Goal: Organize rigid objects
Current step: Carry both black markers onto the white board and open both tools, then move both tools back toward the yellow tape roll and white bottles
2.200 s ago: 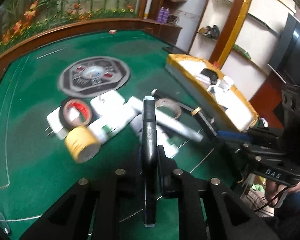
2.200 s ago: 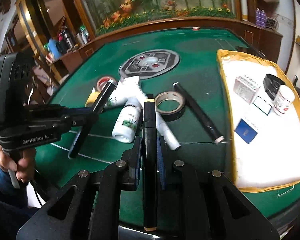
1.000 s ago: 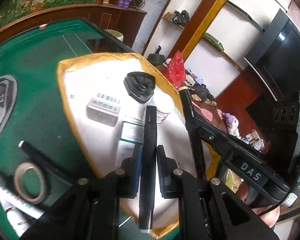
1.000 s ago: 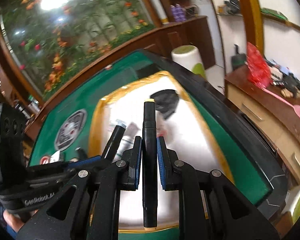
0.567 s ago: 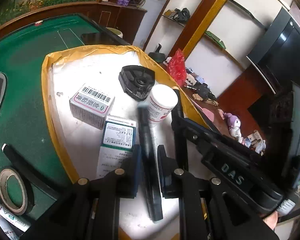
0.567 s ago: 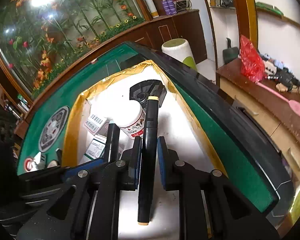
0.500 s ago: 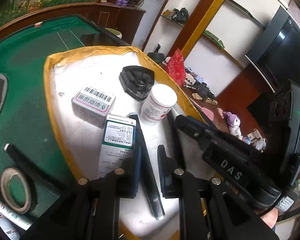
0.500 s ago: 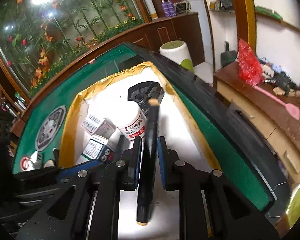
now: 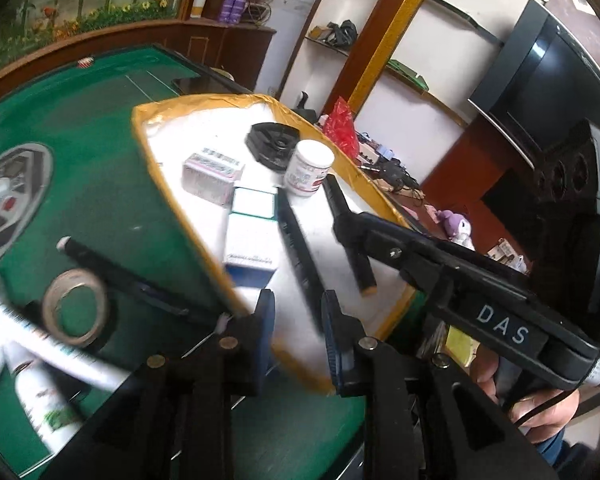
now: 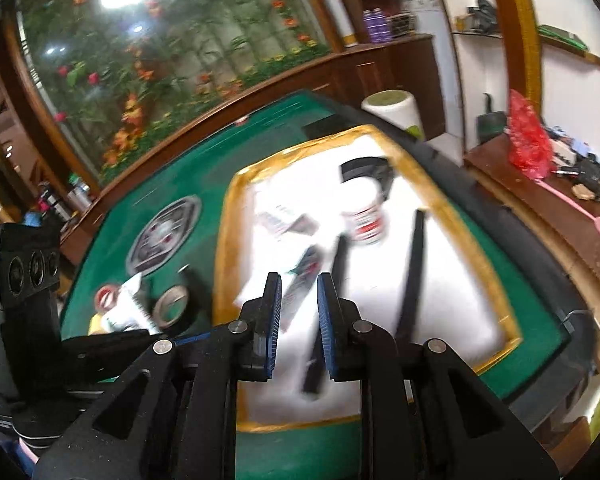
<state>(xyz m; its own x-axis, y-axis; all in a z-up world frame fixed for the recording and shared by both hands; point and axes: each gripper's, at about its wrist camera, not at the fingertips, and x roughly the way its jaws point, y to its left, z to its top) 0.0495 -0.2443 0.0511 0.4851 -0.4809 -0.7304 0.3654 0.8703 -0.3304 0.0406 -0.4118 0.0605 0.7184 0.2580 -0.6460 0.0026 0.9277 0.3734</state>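
While you hold both grippers over the green counter (image 9: 100, 184), the white tray (image 9: 204, 136) carries two black markers (image 9: 300, 256) lying side by side, near a white jar (image 9: 309, 168). Your left gripper (image 9: 296, 322) has just been opening and is empty; your right gripper (image 10: 298, 316) stands slightly parted, also empty.

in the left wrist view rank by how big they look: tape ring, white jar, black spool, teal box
1. teal box
2. tape ring, though it lies nearer the camera, so this is unsure
3. black spool and white jar look about alike; no ranking between them
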